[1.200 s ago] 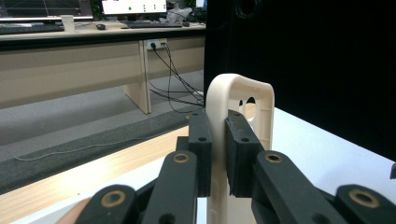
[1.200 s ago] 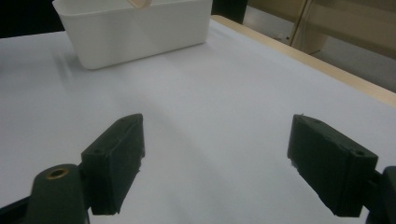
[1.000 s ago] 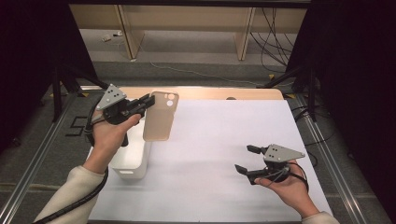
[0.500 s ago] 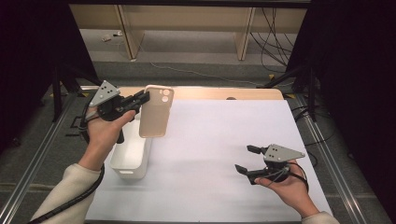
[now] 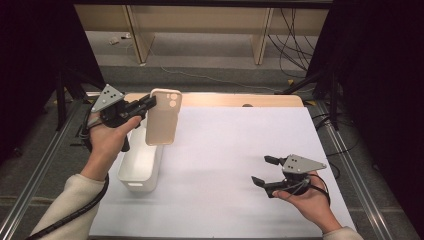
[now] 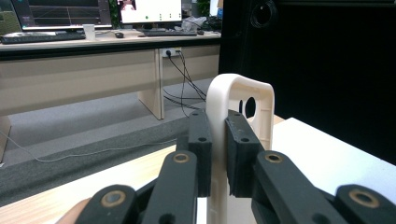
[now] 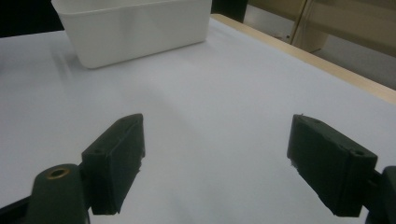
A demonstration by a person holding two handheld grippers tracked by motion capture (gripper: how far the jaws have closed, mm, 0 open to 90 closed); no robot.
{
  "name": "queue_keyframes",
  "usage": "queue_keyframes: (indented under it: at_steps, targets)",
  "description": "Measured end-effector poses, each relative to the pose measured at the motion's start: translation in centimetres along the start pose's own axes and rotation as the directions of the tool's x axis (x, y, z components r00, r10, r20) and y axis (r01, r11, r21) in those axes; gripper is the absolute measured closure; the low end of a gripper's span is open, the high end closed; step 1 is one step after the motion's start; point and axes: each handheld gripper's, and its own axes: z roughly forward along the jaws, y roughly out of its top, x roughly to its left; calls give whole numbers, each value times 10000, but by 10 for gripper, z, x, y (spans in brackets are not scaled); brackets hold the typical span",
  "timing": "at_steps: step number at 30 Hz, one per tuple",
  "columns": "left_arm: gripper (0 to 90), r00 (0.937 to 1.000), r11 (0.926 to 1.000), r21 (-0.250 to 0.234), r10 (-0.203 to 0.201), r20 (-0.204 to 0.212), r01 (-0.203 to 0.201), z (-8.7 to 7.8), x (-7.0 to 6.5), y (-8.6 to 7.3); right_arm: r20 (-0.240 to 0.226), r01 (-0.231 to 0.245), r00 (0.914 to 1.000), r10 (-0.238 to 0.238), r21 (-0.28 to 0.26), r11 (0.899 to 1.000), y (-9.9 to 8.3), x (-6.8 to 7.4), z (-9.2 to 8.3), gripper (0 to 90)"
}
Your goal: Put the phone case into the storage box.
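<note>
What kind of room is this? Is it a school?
More likely a lab or office workroom. A person works at a white-covered table with two hand-held grippers, the left gripper pinching a phone case, and desks with monitors stand behind.

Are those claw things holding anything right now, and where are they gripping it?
The left gripper pinches a cream phone case by its side edge near the camera cut-out. The right gripper is open and holds nothing.

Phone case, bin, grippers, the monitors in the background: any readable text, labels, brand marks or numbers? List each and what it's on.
No text can be read.
Phone case, clamped in the left gripper: plain, no print.
White bin: no label.
Right gripper, jaws open: no markings.
Monitors in the left gripper view: screen content too small and blurred to read.
</note>
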Motion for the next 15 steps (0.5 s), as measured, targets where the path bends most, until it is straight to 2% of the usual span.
queue_keyframes:
  at_steps: [15]
  targets:
    - [821, 9998, 10000, -50, 54, -201, -55, -3, 9, 4, 19, -9, 10000, 9, -9, 10000, 0, 0, 0, 203]
